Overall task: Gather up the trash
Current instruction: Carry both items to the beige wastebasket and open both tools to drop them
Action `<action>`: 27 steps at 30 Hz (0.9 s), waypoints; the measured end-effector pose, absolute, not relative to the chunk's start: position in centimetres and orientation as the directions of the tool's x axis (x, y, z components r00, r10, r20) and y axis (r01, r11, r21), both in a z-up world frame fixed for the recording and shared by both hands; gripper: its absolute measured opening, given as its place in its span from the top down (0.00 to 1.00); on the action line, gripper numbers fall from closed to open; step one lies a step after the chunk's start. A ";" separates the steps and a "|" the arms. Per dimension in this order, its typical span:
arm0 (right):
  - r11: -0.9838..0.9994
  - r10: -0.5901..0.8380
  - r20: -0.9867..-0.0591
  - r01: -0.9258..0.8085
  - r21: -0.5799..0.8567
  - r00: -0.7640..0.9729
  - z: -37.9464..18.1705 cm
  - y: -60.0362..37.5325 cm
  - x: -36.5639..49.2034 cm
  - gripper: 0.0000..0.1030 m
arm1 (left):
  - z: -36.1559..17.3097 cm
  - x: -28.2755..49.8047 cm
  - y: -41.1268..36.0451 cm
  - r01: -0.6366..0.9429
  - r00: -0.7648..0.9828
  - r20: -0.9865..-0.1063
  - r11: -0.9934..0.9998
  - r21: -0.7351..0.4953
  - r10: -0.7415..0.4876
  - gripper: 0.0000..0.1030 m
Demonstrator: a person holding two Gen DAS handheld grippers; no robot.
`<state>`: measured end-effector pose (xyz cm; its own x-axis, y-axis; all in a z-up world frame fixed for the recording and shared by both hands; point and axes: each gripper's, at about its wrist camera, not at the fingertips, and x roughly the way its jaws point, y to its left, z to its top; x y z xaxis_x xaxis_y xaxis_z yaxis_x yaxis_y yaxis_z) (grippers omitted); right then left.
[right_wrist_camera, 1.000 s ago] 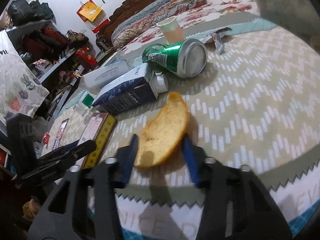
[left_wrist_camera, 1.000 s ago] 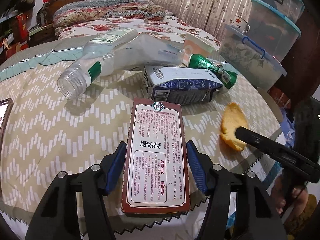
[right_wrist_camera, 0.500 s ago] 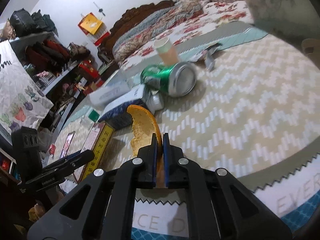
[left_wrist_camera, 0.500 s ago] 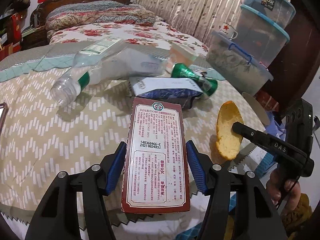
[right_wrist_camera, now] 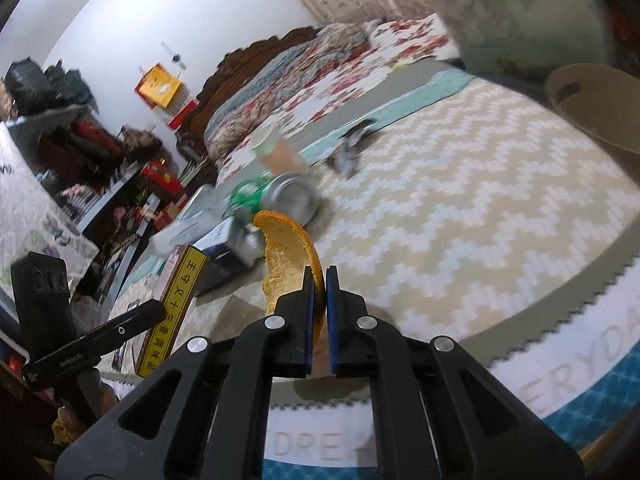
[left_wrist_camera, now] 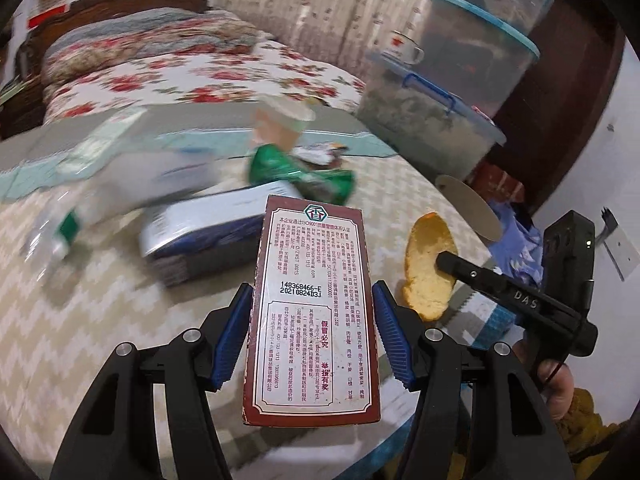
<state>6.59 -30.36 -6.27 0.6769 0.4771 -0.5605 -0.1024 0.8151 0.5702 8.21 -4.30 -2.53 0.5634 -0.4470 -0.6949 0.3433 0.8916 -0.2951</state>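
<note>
The left gripper (left_wrist_camera: 312,340) held a box (left_wrist_camera: 312,300) and the right gripper (right_wrist_camera: 317,312) pinched an orange peel (right_wrist_camera: 288,256); the can (right_wrist_camera: 280,196), carton (left_wrist_camera: 208,236) and what was probably a blurred bottle (left_wrist_camera: 120,184) remained on the table (right_wrist_camera: 460,200).

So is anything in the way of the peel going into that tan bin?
Nothing visible blocks it. The right gripper holds the orange peel up off the table, and only bare zigzag tablecloth lies between it and the tan bin.

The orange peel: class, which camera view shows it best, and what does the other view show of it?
The left wrist view: the orange peel appears nearly whole, pale inside facing the camera, pinched by the right tongs. The right wrist view shows it edge-on, curved, its lower part hidden between the tongs' blue pads.
</note>
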 end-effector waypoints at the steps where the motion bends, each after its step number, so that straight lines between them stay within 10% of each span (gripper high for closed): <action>1: 0.813 0.468 -0.557 -0.088 0.575 0.687 -6.3 -31.2 6.5 0.93 | -2.3 8.6 -5.5 0.365 0.556 -0.695 0.885 -0.289 -0.456 0.45; 21: 0.731 0.100 -0.507 0.283 0.621 0.856 -6.3 -56.0 8.5 0.92 | -2.7 23.4 -36.5 0.656 0.264 -0.703 0.657 -0.371 -0.660 0.44; 25: 0.709 0.088 -0.528 0.319 0.628 0.844 -7.2 -58.5 10.2 0.86 | -4.1 25.8 -41.1 0.669 0.239 -0.722 0.649 -0.362 -0.649 0.39; 27: 0.700 0.110 -0.541 0.321 0.638 0.834 -7.9 -59.0 10.8 0.63 | -4.8 26.7 -42.6 0.657 0.256 -0.746 0.677 -0.332 -0.615 0.22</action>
